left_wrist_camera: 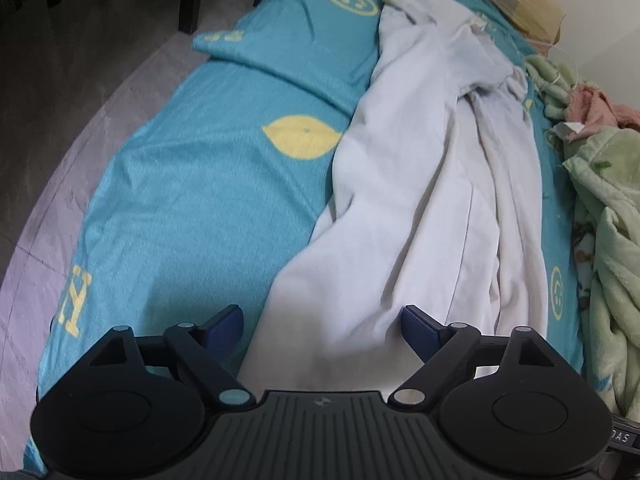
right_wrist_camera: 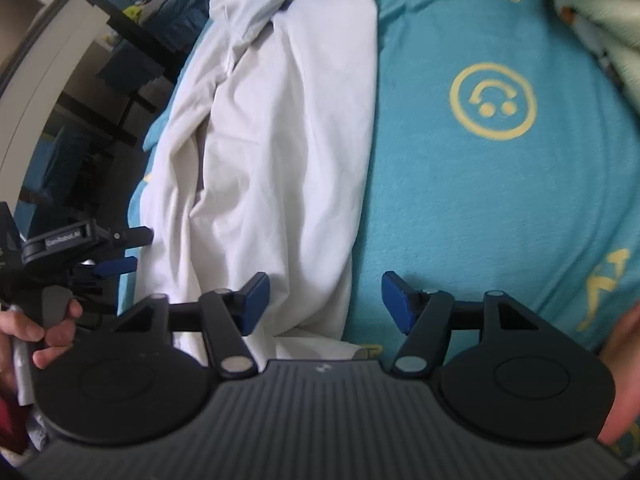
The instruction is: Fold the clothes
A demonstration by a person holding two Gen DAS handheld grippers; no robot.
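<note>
A pause between folds is judged to be in hand; both the left gripper (left_wrist_camera: 322,326) and the right gripper (right_wrist_camera: 325,300) are held with fingers spread, nothing grasped, over the near end of the white garment (left_wrist_camera: 420,184). A fresh grip on its near corners is called for next; the garment is seen stretched lengthwise down the teal bedsheet (left_wrist_camera: 192,184), gathered narrow, creased and bunched at its far end, the green blanket (left_wrist_camera: 612,216) lying along the bed's other edge.

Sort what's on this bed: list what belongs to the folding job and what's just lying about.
For the job:
- white garment, lying rumpled along the bed
- left gripper, jaws open over its near end
- right gripper, jaws open at its edge

Lying about:
- teal bedsheet
- green blanket
- pink cloth
- folded teal pillowcase
</note>
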